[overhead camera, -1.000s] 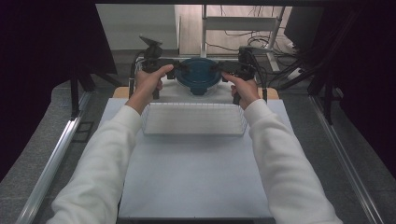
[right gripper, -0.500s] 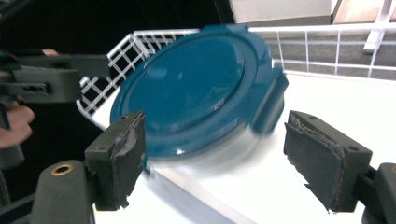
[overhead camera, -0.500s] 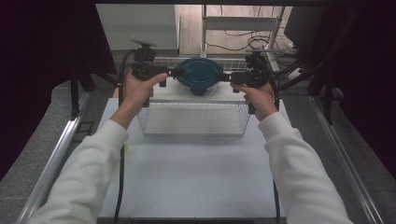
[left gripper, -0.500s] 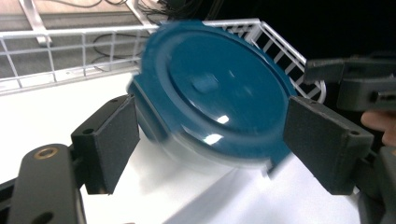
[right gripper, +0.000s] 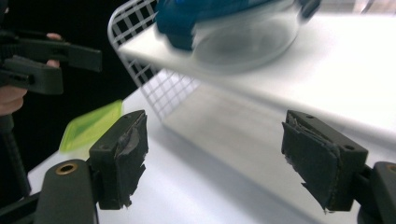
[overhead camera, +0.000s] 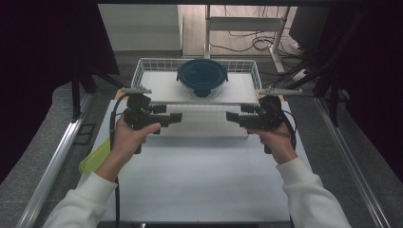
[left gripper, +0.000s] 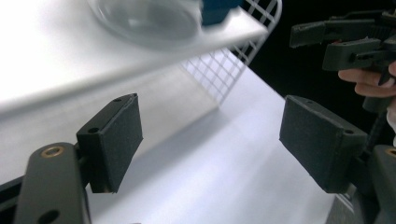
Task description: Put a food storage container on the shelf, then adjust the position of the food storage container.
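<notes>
Both hands have drawn back from the basket (overhead camera: 142, 71) toward the near side of the desk (overhead camera: 199, 180). Left gripper (overhead camera: 177, 117) and right gripper (overhead camera: 231, 117) face each other, jaws wide and empty; the right jaws have just been closing slightly. The lidded bowl (overhead camera: 202, 76) sits inside the basket. Placement appears complete.

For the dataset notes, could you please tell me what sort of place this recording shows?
Probably a lab recording bench rather than a home: dark curtains flank the white table, loose cables trail over the floor behind, and metal rails run alongside.
</notes>
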